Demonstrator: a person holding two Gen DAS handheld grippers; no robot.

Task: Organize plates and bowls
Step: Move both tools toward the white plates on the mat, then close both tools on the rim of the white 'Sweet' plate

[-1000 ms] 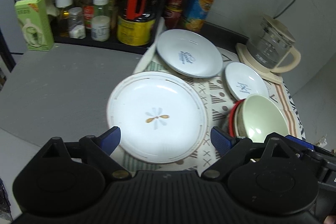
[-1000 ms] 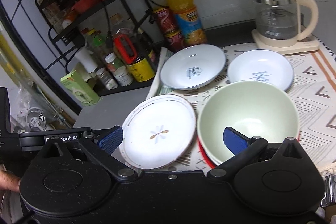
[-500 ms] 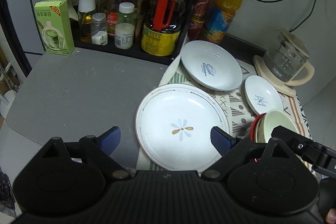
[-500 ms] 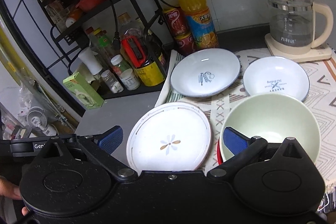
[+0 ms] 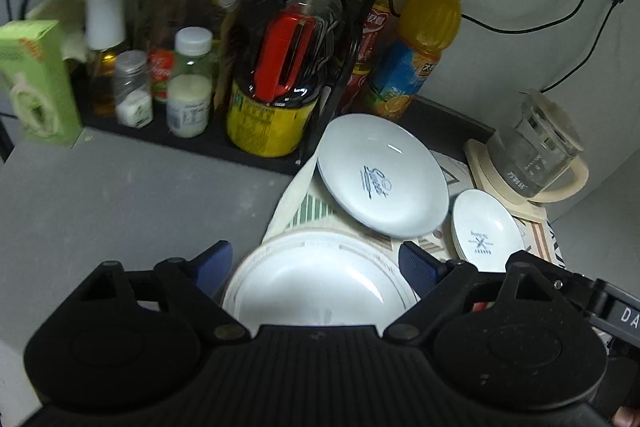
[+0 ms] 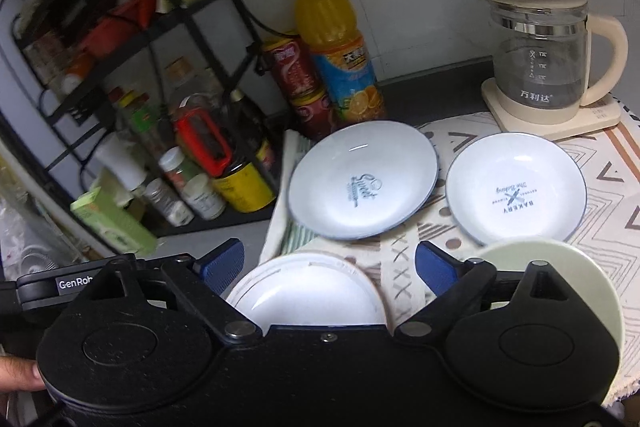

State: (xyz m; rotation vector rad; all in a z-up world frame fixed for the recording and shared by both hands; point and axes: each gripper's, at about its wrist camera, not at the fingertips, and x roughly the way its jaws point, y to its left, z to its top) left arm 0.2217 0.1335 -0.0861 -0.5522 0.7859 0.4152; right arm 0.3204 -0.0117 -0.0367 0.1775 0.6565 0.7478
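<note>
A large white plate (image 5: 320,287) (image 6: 308,291) lies nearest me on the patterned cloth, partly hidden under both grippers. Behind it sits a pale blue plate with "Sweet" lettering (image 5: 382,175) (image 6: 362,179). To its right is a smaller white "Bakery" plate (image 5: 486,231) (image 6: 516,187). A pale green bowl (image 6: 560,267) stands at the front right, mostly behind the right gripper's body. My left gripper (image 5: 316,263) is open above the large plate. My right gripper (image 6: 330,261) is open too, with nothing between its fingers.
A black rack (image 6: 120,39) with jars, bottles and a yellow tin (image 5: 268,123) fills the back left. An orange juice bottle (image 6: 336,47), red cans and a glass kettle (image 6: 548,59) line the wall. Bare grey counter (image 5: 120,195) lies left of the cloth.
Both views have tilted up and pushed forward, so the large plate has slid down under the grippers. The green bowl has dropped out of the left wrist view. Both grippers stay open.
</note>
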